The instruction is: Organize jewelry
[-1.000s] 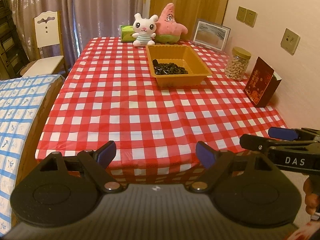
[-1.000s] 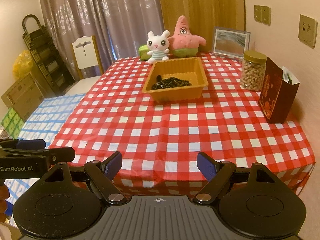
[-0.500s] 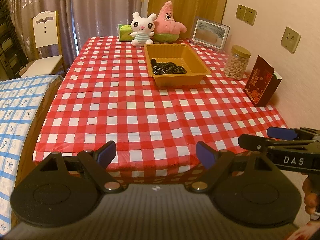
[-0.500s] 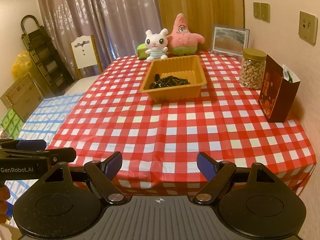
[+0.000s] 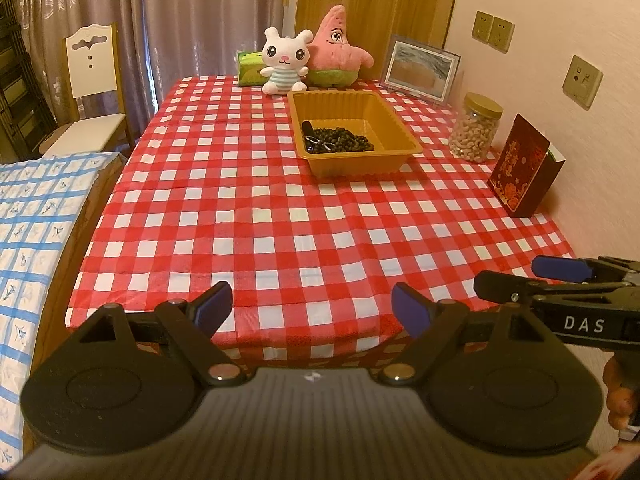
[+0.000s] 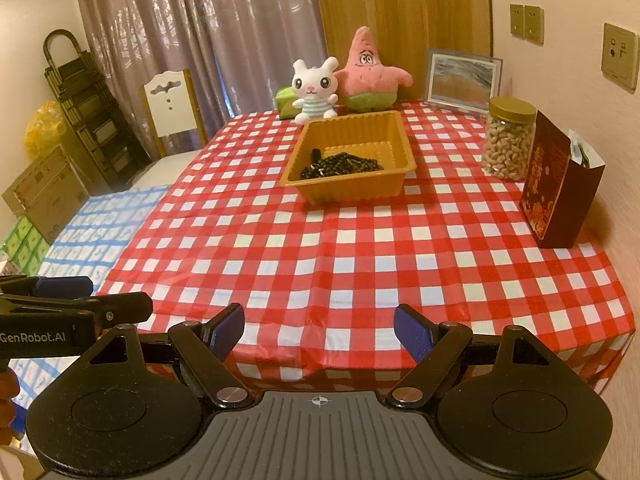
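Observation:
A string of dark beads lies in an orange plastic tray at the far middle of the red checked table; it also shows in the right wrist view, in the tray. My left gripper is open and empty, held at the table's near edge. My right gripper is open and empty, also at the near edge. Each gripper shows from the side in the other's view: the right and the left.
A white bunny plush and a pink starfish plush stand behind the tray. A picture frame, a jar of nuts and a dark red box line the right wall. A chair and a blue checked bed are on the left.
Both grippers have drawn back slightly from the table; more of its front edge and hanging cloth shows. Jaws stay open.

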`<state>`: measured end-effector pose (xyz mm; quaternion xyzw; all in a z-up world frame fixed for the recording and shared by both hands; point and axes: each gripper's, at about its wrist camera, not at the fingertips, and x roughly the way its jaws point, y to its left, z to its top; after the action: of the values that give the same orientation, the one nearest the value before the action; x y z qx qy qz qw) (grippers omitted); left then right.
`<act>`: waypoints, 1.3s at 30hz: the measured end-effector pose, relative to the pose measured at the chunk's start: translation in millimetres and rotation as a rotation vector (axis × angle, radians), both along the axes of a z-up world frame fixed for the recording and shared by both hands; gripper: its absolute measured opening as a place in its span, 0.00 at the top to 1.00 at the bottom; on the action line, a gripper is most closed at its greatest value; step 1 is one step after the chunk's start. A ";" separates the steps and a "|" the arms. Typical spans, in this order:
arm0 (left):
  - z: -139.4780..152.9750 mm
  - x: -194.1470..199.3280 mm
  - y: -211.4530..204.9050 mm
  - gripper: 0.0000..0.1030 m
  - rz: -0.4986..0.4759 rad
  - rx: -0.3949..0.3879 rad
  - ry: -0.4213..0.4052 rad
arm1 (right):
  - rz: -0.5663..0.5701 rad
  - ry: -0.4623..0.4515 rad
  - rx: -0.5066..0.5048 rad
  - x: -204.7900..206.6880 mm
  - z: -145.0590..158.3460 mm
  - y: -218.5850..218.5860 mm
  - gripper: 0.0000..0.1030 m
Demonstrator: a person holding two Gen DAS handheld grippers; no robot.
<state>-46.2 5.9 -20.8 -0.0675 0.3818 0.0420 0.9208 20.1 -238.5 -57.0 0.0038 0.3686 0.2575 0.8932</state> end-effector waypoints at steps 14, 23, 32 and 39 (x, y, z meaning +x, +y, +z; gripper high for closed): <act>3.0 2.2 -0.6 0.17 -0.002 0.002 -0.005 | 0.000 0.000 0.001 0.0 0.8 1.1 0.21; 3.4 0.7 -2.6 0.17 -0.001 0.003 -0.007 | 0.001 -0.001 0.001 0.1 0.9 0.5 0.21; 4.7 2.1 -1.4 0.17 -0.002 0.003 -0.008 | 0.001 0.000 0.001 0.5 0.7 0.5 0.21; 5.8 2.4 0.6 0.17 -0.005 0.003 -0.009 | 0.002 0.000 0.001 0.4 0.5 1.7 0.21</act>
<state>-43.7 6.5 -15.0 -0.0652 0.3777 0.0399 0.9228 20.5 -236.8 -56.5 0.0039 0.3686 0.2584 0.8930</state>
